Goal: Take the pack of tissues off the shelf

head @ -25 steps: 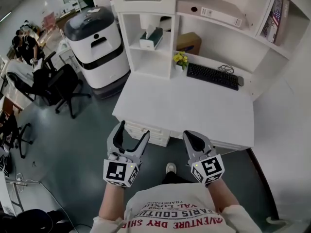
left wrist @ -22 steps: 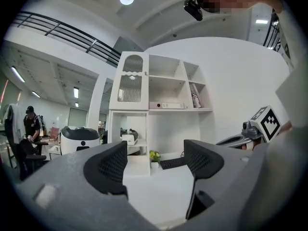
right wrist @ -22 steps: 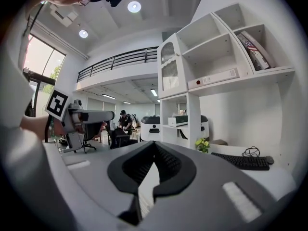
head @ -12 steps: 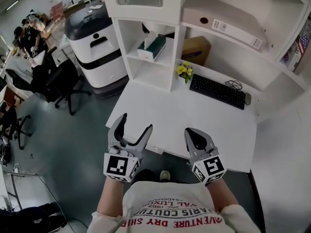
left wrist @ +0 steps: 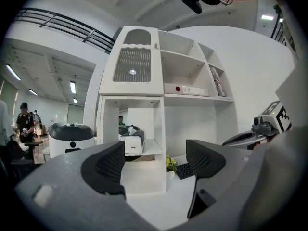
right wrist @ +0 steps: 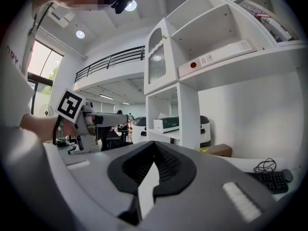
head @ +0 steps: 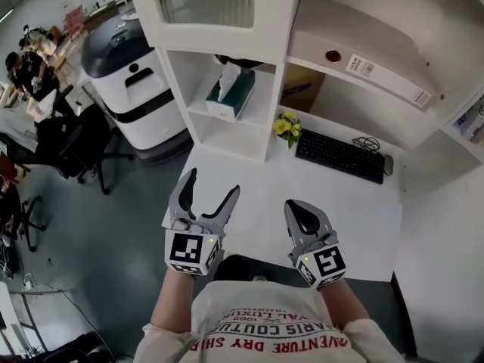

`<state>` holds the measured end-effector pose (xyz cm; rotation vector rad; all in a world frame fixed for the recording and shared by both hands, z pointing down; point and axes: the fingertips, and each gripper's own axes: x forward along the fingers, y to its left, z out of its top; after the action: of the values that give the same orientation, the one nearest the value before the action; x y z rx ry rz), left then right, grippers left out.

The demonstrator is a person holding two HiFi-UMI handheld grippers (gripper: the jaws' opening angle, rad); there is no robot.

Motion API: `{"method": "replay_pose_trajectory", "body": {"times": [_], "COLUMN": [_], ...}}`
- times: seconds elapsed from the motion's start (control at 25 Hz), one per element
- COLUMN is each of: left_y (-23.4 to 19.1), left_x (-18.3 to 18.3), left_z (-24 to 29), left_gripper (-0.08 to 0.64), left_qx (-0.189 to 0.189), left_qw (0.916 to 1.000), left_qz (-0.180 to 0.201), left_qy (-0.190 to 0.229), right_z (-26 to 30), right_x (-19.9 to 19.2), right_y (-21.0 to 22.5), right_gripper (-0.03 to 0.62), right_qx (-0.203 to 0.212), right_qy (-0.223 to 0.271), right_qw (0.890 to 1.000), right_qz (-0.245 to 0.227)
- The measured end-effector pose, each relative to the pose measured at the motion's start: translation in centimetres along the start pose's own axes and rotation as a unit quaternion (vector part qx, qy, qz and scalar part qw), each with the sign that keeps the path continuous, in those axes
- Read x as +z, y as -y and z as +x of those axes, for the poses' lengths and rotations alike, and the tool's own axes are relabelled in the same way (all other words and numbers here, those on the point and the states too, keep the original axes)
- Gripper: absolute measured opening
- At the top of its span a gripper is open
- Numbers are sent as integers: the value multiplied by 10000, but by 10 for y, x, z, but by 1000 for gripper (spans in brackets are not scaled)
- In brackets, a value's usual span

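Tall white shelf unit (head: pixel 274 108) at the back of a white desk (head: pixel 287 195), with open compartments and a ribbed door at the top left; on the grey floor to its left, a white machine with a dark lid (head: pixel 128 74); further left, black office chairs (head: pixel 72 138); long pale box file (head: pixel 363 59) lying flat on the upper right shelf; brown cardboard box (head: pixel 302 91) in the recess under that shelf, at the back of the desk; black keyboard (head: pixel 339 156) on the right part of the desk, with a mouse (head: pixel 388 165) just beside its right end and a coiled cable behind it.

Left gripper (head: pixel 212 184) over the near edge of the desk, jaws spread wide and opening, nothing between the pads, aimed towards the shelf unit; right gripper (head: pixel 301 212) beside it and apart from it, jaws pressed together on nothing.

Pack of tissues (head: pixel 231 95), green and white with a white sheet sticking up from the top, resting on the middle board of the left compartment, well apart from both grippers and untouched; small bunch of yellow flowers (head: pixel 286 127) at the foot of the upright, between that compartment and the keyboard.
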<state>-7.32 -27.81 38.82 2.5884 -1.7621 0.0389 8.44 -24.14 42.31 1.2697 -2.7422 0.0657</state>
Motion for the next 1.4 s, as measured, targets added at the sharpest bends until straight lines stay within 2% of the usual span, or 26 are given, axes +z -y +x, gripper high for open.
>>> {"method": "replay_pose_trajectory", "body": {"times": [0.2,0.52,0.72,0.96,1.04,1.16,1.36,1.4], "left_y": [-35,-86,-97,-102,-102,-104,-111,-114], "left_x": [-2,-18,-32,-41,-43,-46,-50,-50], "left_z": [57,146,186,223,234,245,246,245], "left_gripper": [402,468,536,574,577,575,548,512], "left_qx": [-252,-380,-527,-537,-554,-576,-328,-261], "left_qw": [9997,9989,9977,9961,9958,9957,9967,9968], "left_qz": [49,207,4,261,254,44,299,318], "left_qy": [33,-182,-433,-646,-685,-720,-679,-684], "right_z": [53,122,142,152,153,151,145,144], "right_x": [7,7,1,-7,-11,-15,-22,-22], "right_y": [21,48,64,81,84,86,88,88], "right_gripper": [2,2,2,2,2,2,2,2], "right_qx": [-241,-514,-734,-1044,-1097,-1177,-1300,-1316], "right_qy": [-52,-90,-225,-381,-430,-492,-560,-560], "right_qw": [9997,9986,9970,9937,9929,9916,9896,9894], "right_qz": [0,64,103,175,187,218,247,243]}}
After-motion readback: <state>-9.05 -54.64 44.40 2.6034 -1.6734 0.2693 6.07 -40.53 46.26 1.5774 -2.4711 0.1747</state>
